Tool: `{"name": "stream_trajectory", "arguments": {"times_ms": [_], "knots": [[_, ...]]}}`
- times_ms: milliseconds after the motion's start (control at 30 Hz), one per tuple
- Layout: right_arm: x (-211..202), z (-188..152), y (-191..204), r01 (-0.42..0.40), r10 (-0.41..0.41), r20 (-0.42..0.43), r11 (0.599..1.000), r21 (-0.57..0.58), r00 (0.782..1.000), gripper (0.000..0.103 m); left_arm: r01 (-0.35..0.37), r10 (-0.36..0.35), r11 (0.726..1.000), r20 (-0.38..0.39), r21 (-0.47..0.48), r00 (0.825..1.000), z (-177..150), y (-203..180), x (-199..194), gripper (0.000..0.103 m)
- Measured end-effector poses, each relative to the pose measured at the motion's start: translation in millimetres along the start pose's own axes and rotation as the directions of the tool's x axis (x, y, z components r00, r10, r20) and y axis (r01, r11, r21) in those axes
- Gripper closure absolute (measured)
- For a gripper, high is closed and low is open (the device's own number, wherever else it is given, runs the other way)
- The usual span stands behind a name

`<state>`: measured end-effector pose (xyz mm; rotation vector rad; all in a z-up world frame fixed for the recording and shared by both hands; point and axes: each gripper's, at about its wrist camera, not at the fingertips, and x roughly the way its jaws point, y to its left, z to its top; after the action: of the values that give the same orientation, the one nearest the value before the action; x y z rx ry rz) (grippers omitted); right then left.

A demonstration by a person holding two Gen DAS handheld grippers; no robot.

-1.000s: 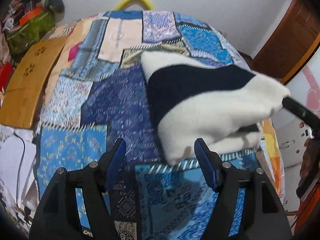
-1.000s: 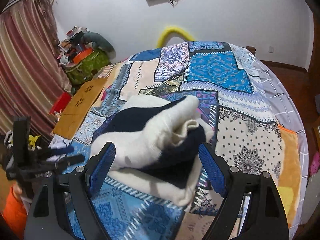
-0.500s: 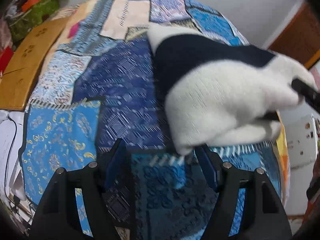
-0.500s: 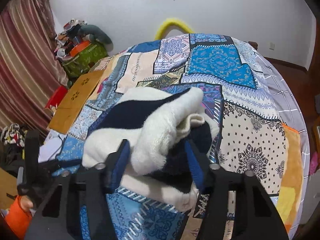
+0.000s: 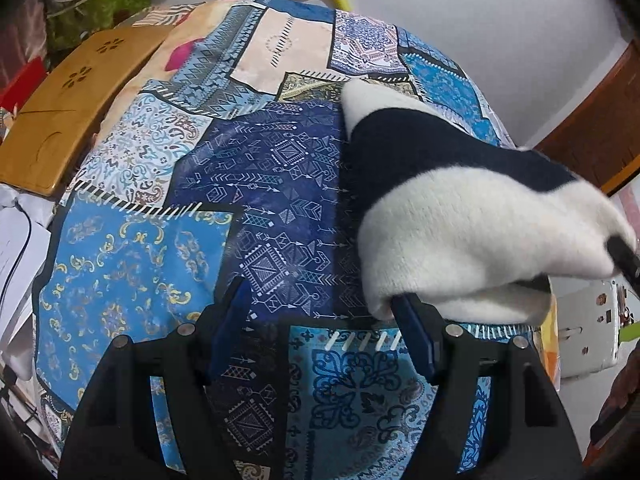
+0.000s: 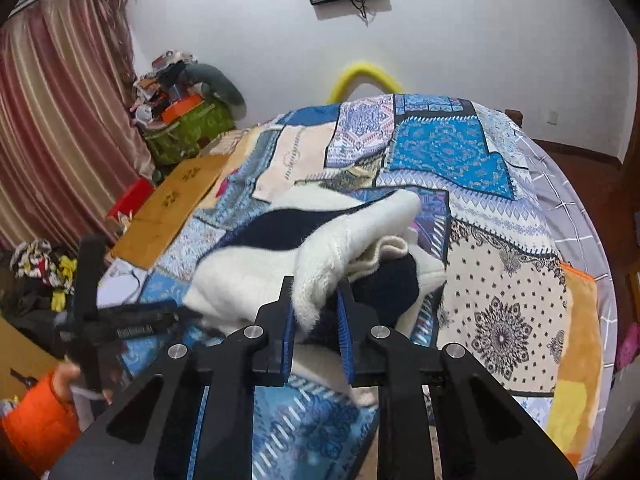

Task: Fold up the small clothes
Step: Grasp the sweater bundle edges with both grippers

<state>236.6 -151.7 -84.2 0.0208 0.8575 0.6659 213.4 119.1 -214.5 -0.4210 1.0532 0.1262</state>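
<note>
Right gripper (image 6: 316, 320) pinches a fold of the fuzzy white-and-navy striped knit garment (image 5: 460, 216) on the blue patchwork quilt (image 5: 280, 184); left gripper (image 5: 320, 322) gapes wide, holding nothing.

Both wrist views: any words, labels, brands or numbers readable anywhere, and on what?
None can be read.
Left tool: a small white marking on its arm, too blurred to read.
Quilt: printed patterns only, no lettering.
Sweater: no label in view.
</note>
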Motion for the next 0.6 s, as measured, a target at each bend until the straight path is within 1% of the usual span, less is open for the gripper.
{"name": "stream_trajectory", "arguments": {"times_ms": [67, 133, 200, 367, 467, 533, 600], "knots": [[3.9, -8.3, -5.7, -0.005, 0.005, -0.015, 1.0, 0.017, 1.0, 0.087, -0.004, 0.004, 1.0, -0.001, 0.002, 1.0, -0.9, 0.5, 0.1, 0.032], [10.5, -18.7, -14.0, -0.014, 0.016, -0.042, 0.999, 0.047, 0.999, 0.087, -0.024, 0.024, 1.0, -0.005, 0.019, 1.0, -2.6, 1.2, 2.3, 0.032], [15.9, -29.1, -20.3, -0.011, 0.015, -0.064, 0.998, 0.062, 0.998, 0.088, -0.04, 0.041, 0.999, -0.012, 0.025, 0.999, -4.4, 3.7, 4.9, 0.029], [23.1, -47.6, -28.4, -0.013, 0.021, -0.102, 0.996, 0.086, 0.995, 0.088, -0.047, 0.048, 0.999, -0.031, 0.023, 0.998, -7.1, 10.3, 6.1, 0.028], [19.4, -51.1, -24.7, -0.002, 0.008, -0.106, 0.998, 0.06, 0.994, 0.086, -0.073, 0.076, 0.996, -0.04, 0.054, 0.996, -6.2, 7.6, 2.6, 0.028], [14.6, -49.9, -23.7, 0.006, 0.0, -0.098, 0.999, 0.051, 0.995, 0.086, -0.108, 0.111, 0.99, -0.023, 0.093, 0.994, -5.3, 4.0, -5.5, 0.028], [6.8, -45.7, -23.2, 0.011, -0.007, -0.09, 0.999, 0.045, 0.996, 0.083, -0.126, 0.127, 0.985, 0.002, 0.119, 0.992, -2.9, 1.6, -15.9, 0.028]]}}
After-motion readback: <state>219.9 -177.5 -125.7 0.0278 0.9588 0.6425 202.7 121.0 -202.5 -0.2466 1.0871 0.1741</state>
